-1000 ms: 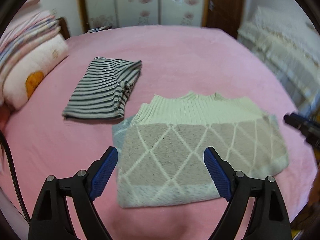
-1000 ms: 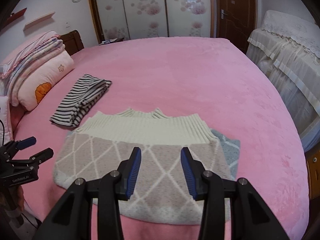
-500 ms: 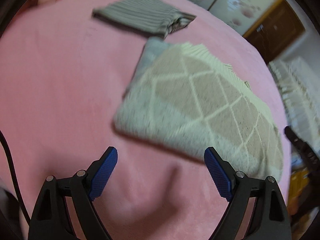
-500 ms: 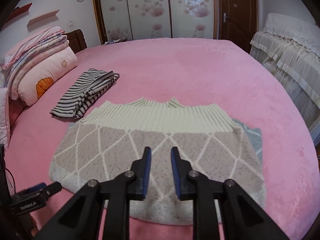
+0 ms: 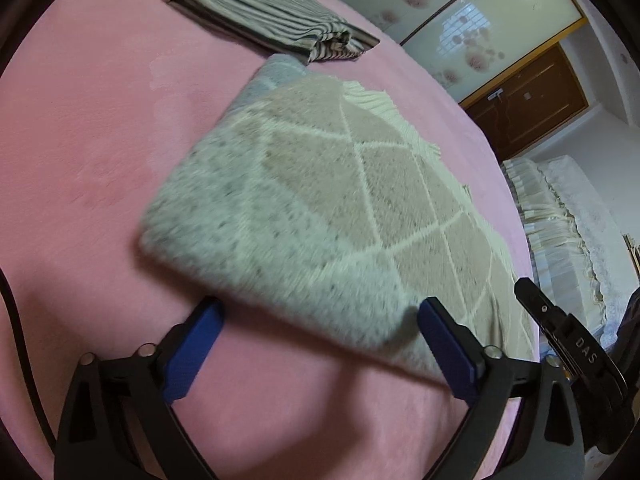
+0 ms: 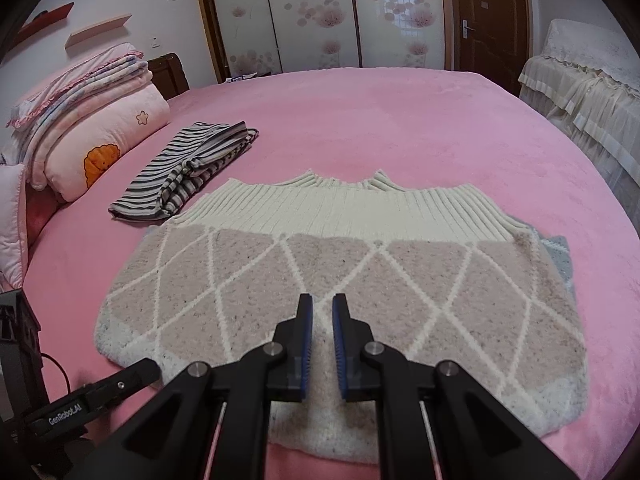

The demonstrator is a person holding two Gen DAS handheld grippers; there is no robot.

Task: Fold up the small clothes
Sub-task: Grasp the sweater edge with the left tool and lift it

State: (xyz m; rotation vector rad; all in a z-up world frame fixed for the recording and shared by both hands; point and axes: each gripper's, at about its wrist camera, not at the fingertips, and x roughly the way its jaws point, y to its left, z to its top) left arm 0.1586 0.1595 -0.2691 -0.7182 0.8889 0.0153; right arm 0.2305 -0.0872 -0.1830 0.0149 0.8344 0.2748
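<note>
A half-folded knit sweater with a beige diamond pattern, cream ribbed band and grey-white hem lies flat on the pink bed; it also shows in the left wrist view. My left gripper is open, low at the sweater's near left corner, fingers straddling the hem edge without gripping. My right gripper hovers over the sweater's near hem, its jaws almost closed with a narrow gap and nothing between them. A folded striped garment lies beyond the sweater on the left, also seen in the left wrist view.
The pink bed cover extends far beyond the clothes. Stacked pink pillows and quilts sit at the left. A draped cream sofa stands right of the bed. Wardrobe doors and a brown door are behind.
My left gripper dropped and tilted down to the sweater's left corner, still open. My right gripper narrowed from wide open to nearly closed and moved forward over the hem.
</note>
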